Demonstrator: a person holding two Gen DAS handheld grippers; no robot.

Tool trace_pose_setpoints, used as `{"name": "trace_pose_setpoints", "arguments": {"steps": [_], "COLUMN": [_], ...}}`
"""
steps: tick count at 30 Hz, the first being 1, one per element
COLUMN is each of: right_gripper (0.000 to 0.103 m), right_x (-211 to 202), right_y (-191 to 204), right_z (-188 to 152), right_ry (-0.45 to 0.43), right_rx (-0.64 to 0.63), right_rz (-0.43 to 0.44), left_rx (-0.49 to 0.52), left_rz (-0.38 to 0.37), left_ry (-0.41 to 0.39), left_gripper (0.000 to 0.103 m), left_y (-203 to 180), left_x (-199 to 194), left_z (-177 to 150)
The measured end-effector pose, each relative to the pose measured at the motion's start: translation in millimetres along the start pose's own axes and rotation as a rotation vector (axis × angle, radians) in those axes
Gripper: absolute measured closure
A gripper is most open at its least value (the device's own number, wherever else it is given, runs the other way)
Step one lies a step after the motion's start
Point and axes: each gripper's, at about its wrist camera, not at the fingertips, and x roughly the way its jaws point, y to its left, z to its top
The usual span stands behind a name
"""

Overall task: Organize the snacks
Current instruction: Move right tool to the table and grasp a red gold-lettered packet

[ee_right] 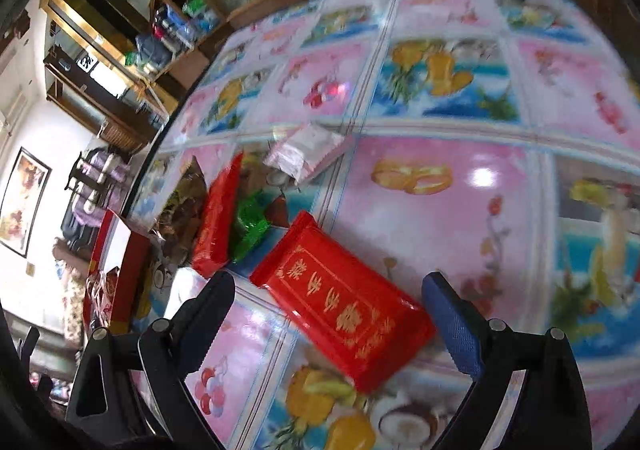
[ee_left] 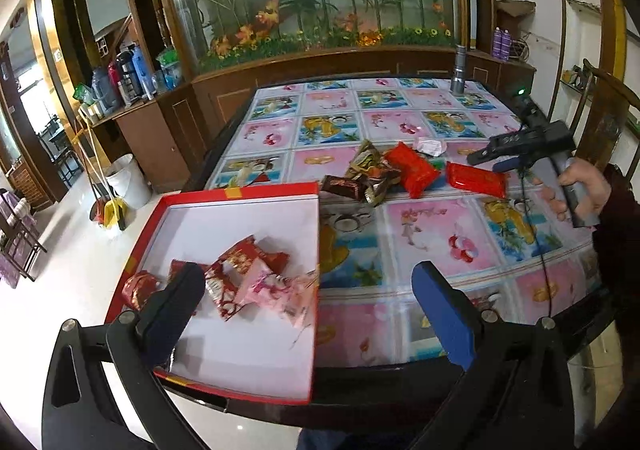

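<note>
Right claw point(ee_right: 328, 314) gapes wide, empty, over the flat red foil snack packet point(ee_right: 344, 302); its slick wrapper could skid across the glossy tabletop point(ee_right: 440, 177) if pinched off-centre

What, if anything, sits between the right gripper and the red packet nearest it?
Nothing visible. The right gripper has its jaws open with the red packet lying flat between them on the table; the other snacks lie beyond it.

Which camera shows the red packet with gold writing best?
The right wrist view: the red packet lies large between the open fingers, gold writing visible. In the left wrist view it is small and far, writing unreadable.
</note>
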Motion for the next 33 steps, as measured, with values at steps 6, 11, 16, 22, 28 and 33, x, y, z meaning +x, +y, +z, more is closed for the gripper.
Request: {"name": "trace_pose_setpoints", "arguments": {"steps": [6,11,16,22,28,33], "right_gripper": [0.006,0.009,0.045,0.051,0.052,0.052], "right_x": [10,19,16,-1,-20,-27], "right_y": [16,41,46,18,-25,-39], "right_z": [-7,-25,-29,-24,-12,-6], "right_ry": [0.074,0.073,0.005,-0.045,-0.096,-0.12], "right_rx": [-0.157,-0.331,-0.346,-0.263,-0.088,-0.001], "right_rz": [-0.015,-0.221,-0.308,-0.223,-0.173,-0.142], "left_rx": [0.001,0.036,0.024,-0.016,-0.034,-0.114], "left_rz": [-0.021,-0.011,-0.029,-0.057,-0.004,0.008], "left_ry": [0.048,0.093,0.168,0.269,0.343,0.409], "left_gripper": [0.0,0.0,0.0,0.0,0.0,0.0], "left_y": [-20,-45,-76,-114,-143,-140], "left_x": [18,51,91,144,197,233], "left_z": [30,60,87,115,131,127]}}
